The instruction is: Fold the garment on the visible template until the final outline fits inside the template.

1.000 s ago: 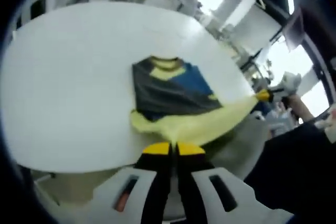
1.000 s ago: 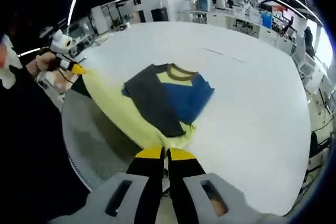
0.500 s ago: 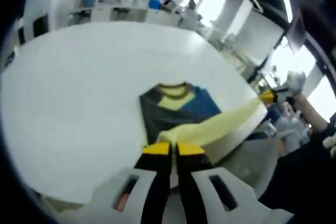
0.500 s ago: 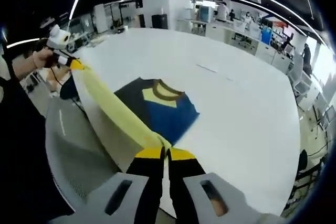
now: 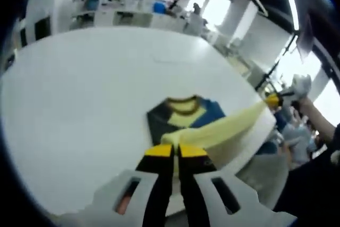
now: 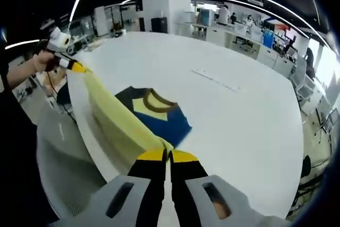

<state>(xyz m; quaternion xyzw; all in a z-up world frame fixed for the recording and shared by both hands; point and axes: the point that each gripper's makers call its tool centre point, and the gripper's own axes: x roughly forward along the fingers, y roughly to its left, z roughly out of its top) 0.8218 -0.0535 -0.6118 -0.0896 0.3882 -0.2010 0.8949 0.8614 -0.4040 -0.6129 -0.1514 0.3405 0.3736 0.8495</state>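
Yellow hem stretched taut between both grippers, above the rest of the garment.

Left gripper (image 5: 176,150) and right gripper (image 6: 168,156) each have jaws clenched on a corner of the garment (image 6: 151,111), whose collar end lies on the white surface (image 6: 228,110). The lifted hem's long axis runs hand to hand; the collar lies straight ahead of both, about equally near, so I judge the fold goes forward.
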